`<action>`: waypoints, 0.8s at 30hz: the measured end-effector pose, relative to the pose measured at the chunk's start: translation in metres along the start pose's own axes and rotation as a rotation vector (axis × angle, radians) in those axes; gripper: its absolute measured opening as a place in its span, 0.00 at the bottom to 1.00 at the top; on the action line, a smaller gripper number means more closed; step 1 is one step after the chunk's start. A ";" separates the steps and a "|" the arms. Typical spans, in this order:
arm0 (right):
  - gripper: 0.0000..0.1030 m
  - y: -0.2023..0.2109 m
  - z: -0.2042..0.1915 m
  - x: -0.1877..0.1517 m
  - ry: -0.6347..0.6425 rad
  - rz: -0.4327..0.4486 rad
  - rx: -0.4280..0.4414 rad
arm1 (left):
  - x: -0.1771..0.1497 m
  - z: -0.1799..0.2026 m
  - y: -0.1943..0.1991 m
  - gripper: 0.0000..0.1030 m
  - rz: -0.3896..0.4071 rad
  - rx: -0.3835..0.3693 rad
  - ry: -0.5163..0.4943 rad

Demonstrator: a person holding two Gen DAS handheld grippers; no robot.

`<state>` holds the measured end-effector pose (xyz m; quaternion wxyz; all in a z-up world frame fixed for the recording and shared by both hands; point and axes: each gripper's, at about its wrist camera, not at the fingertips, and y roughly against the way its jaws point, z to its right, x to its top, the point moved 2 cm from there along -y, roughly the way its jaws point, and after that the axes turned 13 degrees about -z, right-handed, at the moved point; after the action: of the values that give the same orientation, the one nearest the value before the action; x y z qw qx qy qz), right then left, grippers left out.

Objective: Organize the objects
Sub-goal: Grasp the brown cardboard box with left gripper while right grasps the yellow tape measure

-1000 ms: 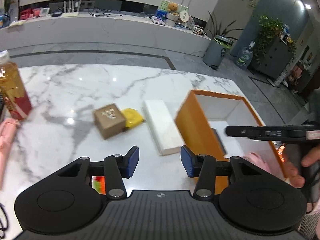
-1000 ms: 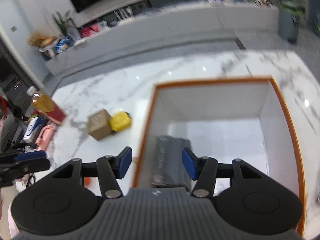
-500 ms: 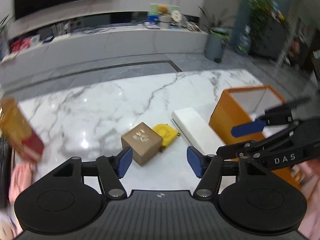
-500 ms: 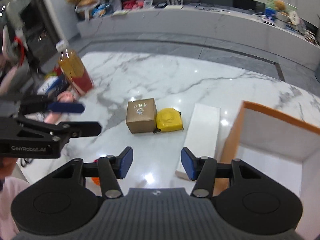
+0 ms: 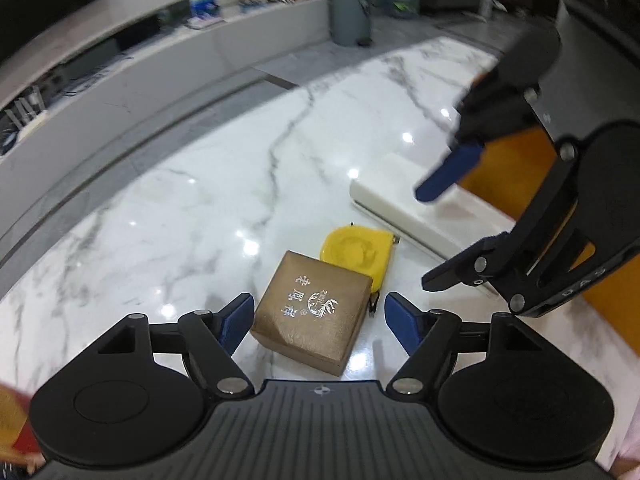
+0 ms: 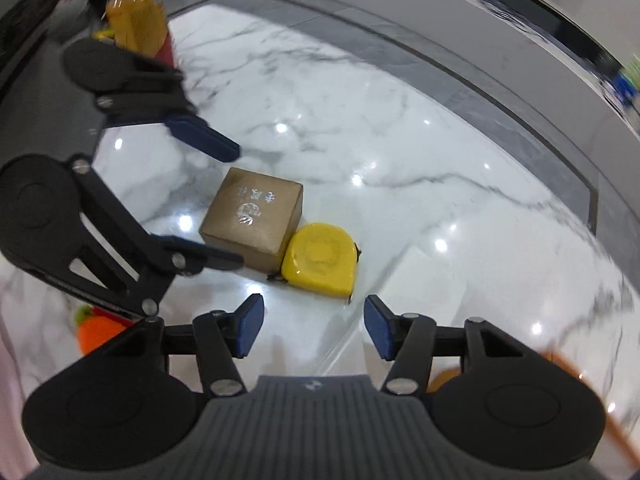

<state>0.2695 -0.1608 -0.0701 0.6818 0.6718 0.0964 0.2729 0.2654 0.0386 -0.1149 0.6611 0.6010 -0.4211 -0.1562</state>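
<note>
Left gripper (image 5: 319, 318) jaws just opened wide, straddling brown box (image 5: 314, 312) without touching, right gripper (image 6: 314, 328) jaws just widened, empty, over yellow tape measure (image 6: 320, 260) on worktop (image 6: 360, 140)

Left tool (image 5: 318, 318) angled steeply downward, jaws wide apart and just opened further, pads (image 5: 236, 318) pressing nothing. Right tool (image 6: 313, 326) likewise angled down, jaws parted and just widened, gap empty.

Tabletop (image 5: 168, 216): white marble, grey veins. Small box (image 5: 314, 306): brown-gold, silver print on top. Tape measure (image 6: 320, 258): yellow. Long box (image 5: 436, 220): white. Bin (image 5: 516, 168): orange. Bottle (image 6: 138, 22): amber, red label. Gripper pads (image 6: 250, 322): blue.
</note>
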 end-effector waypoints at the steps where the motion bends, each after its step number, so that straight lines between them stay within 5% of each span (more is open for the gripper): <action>1: 0.60 -0.003 0.001 0.003 0.012 -0.006 0.004 | 0.001 -0.001 -0.004 0.84 -0.004 0.000 -0.008; 8: 0.60 -0.014 0.011 0.019 0.045 -0.020 0.051 | 0.001 -0.011 -0.012 0.78 -0.022 -0.054 -0.011; 15: 0.60 -0.031 0.016 0.030 0.000 -0.041 0.092 | -0.010 -0.022 -0.002 0.76 -0.066 -0.030 0.110; 24: 0.63 -0.052 0.015 0.043 -0.090 -0.081 0.069 | -0.022 -0.025 0.003 0.77 -0.058 -0.007 0.121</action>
<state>0.3255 -0.1496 -0.1094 0.6724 0.7021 0.1023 0.2109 0.2699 0.0711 -0.1186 0.6827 0.6191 -0.3621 -0.1399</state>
